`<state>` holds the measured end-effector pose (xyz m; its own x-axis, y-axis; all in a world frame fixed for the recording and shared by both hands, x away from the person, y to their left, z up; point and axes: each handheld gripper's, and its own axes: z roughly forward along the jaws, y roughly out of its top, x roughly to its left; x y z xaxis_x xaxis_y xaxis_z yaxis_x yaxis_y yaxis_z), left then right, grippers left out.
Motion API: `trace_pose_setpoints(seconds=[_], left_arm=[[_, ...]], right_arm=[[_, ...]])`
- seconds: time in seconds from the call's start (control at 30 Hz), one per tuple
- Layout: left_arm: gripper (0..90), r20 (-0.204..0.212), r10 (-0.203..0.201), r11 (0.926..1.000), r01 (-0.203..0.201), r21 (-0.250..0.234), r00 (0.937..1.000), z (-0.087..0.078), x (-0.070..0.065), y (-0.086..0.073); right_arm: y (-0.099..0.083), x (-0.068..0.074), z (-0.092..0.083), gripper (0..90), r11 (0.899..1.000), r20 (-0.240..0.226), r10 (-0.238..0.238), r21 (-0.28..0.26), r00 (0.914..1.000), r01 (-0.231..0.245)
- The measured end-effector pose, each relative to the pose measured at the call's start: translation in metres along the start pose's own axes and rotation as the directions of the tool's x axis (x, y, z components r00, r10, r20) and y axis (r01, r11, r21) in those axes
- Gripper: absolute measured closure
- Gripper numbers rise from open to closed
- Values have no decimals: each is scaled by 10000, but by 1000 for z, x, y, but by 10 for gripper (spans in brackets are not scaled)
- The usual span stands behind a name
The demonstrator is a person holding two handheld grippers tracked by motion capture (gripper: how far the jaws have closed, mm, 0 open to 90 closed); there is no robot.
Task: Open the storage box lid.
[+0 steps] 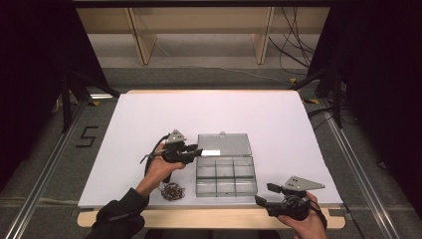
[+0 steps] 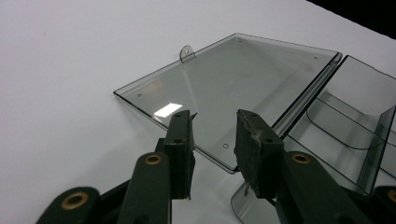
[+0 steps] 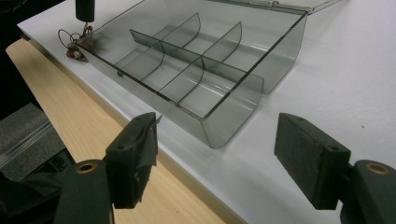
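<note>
From above, a white table [image 1: 149, 119] with a pale wood front edge stands between dark curtains, wooden shelving and loose cables behind it. A clear divided box [image 1: 226, 178] lies open near the front, a tangle of rubber bands [image 1: 172, 190] just to its left. In the left gripper view, the left gripper [image 2: 214, 133] hovers over the flat lid [image 2: 224, 88], jaws narrowly parted, empty. In the right gripper view, the right gripper [image 3: 215, 156] is spread wide near the box's corner

Bright overhead light; glare patch on clear lid [image 2: 168, 109]; dark surroundings; soft, slightly blurred frames.
</note>
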<state>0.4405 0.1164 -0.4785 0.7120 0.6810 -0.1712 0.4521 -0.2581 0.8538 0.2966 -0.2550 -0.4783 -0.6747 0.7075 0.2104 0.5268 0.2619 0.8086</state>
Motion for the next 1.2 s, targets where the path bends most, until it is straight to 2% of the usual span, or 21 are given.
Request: trace_pose_setpoints(seconds=[0.03,0.07,0.17,0.23,0.37,0.6,0.8,0.9,1.0,1.2], left_arm=[[658,0,0,10000,0,0,10000,0,0,0],[657,-56,-170,9999,170,-3,9998,-2,1,0],[655,-40,-144,9999,143,-62,9999,-4,2,1],[653,-46,-238,9997,237,-112,9997,-6,1,2],[637,-21,-17,10000,17,18,10000,-11,-4,6],[595,135,65,9999,-66,111,9999,-25,-15,9],[560,24,126,9996,-127,251,9999,-33,-16,9],[544,-11,390,9988,-389,310,9992,-38,-16,9],[532,-101,195,9990,-190,416,9998,-45,-16,5],[500,-233,335,9965,-316,777,9992,-57,-15,-1]], right_arm=[[0,0,0,311,10000,0,0,0,10000,0],[-1,-1,2,311,10000,45,-51,-72,10000,51],[0,1,1,311,10000,-122,87,31,9999,-87],[0,-1,1,311,9999,50,-77,-73,10000,77],[0,0,0,311,10000,33,-30,-62,10000,30],[0,-1,0,311,10000,61,45,59,10000,-45],[0,0,0,311,10000,61,65,74,10000,-65],[0,-1,0,311,10000,2,-24,11,10000,24],[0,0,0,311,10000,71,37,55,10000,-37],[0,0,0,311,10000,58,40,44,10000,-41]])
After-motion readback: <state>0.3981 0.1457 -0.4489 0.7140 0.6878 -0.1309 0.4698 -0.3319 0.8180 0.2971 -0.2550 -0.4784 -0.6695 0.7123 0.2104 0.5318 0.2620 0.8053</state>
